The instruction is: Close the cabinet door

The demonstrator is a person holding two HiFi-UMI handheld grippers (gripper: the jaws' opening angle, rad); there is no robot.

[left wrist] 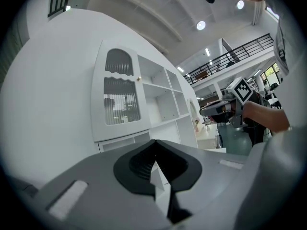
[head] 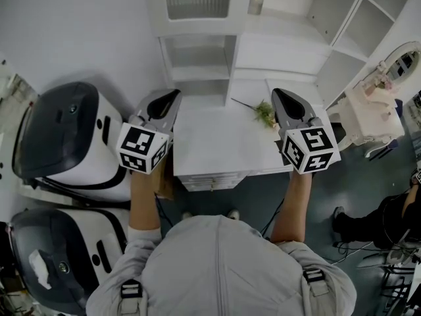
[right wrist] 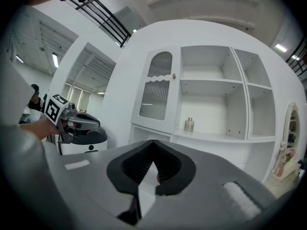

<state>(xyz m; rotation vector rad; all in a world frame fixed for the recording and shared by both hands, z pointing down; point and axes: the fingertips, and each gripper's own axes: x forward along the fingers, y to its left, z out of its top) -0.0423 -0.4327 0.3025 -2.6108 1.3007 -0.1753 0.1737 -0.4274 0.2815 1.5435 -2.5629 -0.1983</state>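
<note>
The left gripper point(head: 173, 95) and right gripper point(head: 277, 93) are both pinched shut and empty. The cabinet door point(right wrist: 158, 92) seems nearly closed (hard to tell), and a hard shove might topple the bottle point(right wrist: 190, 124).

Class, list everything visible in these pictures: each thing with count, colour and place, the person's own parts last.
cabinet: one, white, against the wall ahead
cabinet door: one, white with ribbed glass, cabinet's left side, looks shut
bottle: one, pale, on a cabinet shelf
desk: one, white, before the cabinet
flower sprig: one, green, on the desk
machines: two, white and dark grey, left of desk
dressing table: one, white, far right
left tongs: one, grey, shut, empty
right tongs: one, grey, shut, empty
</note>
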